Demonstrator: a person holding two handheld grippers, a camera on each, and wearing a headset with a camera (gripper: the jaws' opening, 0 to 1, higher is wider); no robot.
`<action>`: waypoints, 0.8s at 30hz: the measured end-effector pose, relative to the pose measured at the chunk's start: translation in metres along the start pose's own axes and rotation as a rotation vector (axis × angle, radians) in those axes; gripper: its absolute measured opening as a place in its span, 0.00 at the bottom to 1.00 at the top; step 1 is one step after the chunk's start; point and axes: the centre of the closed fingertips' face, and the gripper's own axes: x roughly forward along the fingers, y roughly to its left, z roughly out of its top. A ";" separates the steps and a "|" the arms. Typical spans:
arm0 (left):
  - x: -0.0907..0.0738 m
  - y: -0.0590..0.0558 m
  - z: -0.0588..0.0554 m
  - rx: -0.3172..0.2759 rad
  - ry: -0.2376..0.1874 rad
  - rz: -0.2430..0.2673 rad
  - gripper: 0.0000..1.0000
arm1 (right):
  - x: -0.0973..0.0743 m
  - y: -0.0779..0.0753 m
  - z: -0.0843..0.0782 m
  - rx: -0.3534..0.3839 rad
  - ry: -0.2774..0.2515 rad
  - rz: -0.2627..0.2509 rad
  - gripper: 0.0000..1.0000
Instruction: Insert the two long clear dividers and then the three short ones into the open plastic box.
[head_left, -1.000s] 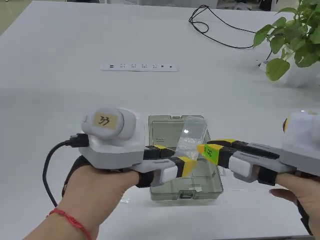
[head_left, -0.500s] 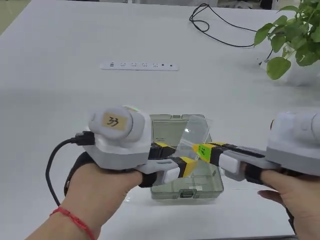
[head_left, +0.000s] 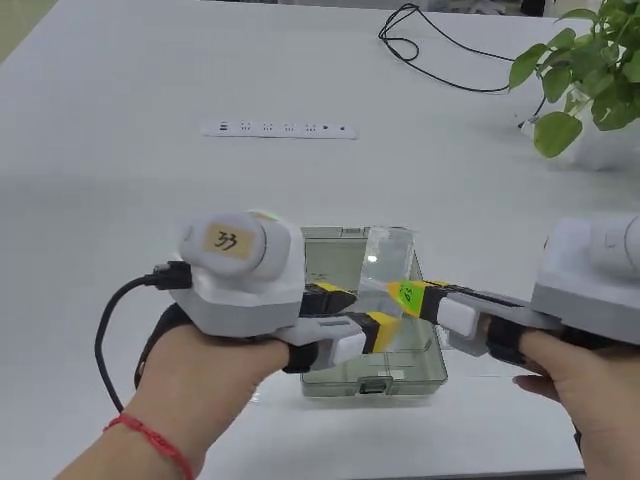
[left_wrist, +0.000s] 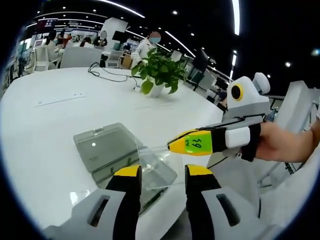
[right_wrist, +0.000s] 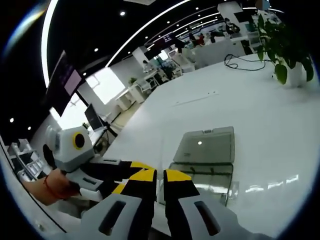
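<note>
Bright, even overhead light leaves the matte white worktop nearly shadowless in the sharp head view, with a small white glint on the smoky translucent plastic box and pale reflections alone marking out the thin clear plastic divider. Both gripper views bend the long ceiling light strips into arcs on a dark ceiling, and the far room goes soft.
</note>
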 end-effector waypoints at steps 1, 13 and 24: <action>0.000 -0.001 0.000 -0.002 0.002 -0.004 0.34 | 0.000 0.000 0.000 -0.001 0.000 -0.001 0.06; 0.000 -0.003 -0.006 0.002 0.009 -0.031 0.34 | 0.002 0.001 0.001 -0.015 0.011 -0.004 0.06; -0.012 0.007 -0.008 0.033 -0.002 -0.046 0.39 | -0.006 0.000 0.014 -0.037 -0.002 -0.017 0.06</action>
